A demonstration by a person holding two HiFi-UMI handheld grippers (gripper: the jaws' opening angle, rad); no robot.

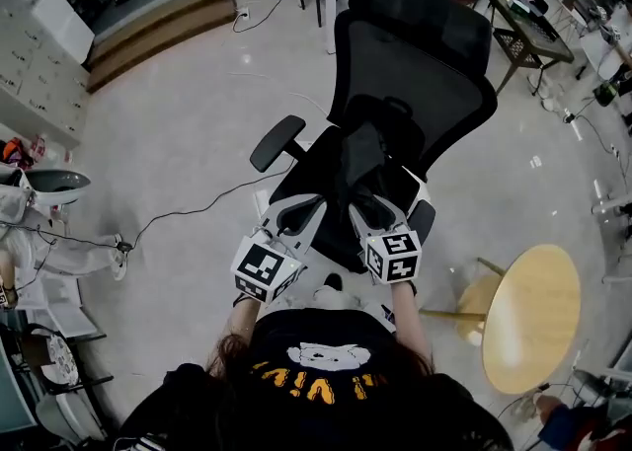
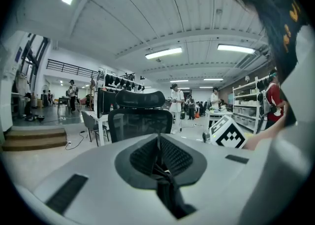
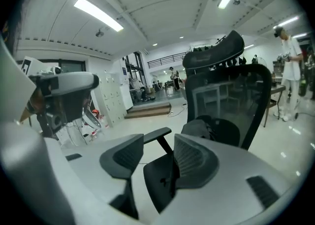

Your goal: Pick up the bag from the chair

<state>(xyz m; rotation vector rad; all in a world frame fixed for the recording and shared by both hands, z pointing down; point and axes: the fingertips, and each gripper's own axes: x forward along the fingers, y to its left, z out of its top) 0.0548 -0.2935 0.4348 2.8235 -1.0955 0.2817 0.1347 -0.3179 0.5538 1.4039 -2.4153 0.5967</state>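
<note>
The bag (image 1: 363, 155) lies on the seat of the chair (image 1: 415, 64), leaned against the backrest, so it has to be reached over the seat's front edge. The right claw (image 3: 157, 146) is held at that edge with its jaws spread, released, probably readied for the bag. The left claw (image 2: 158, 140) is held beside it, clenched on nothing visible. Sideways room is bounded by the armrest (image 1: 277, 142). The approach from the chair's front is judged unobstructed.
</note>
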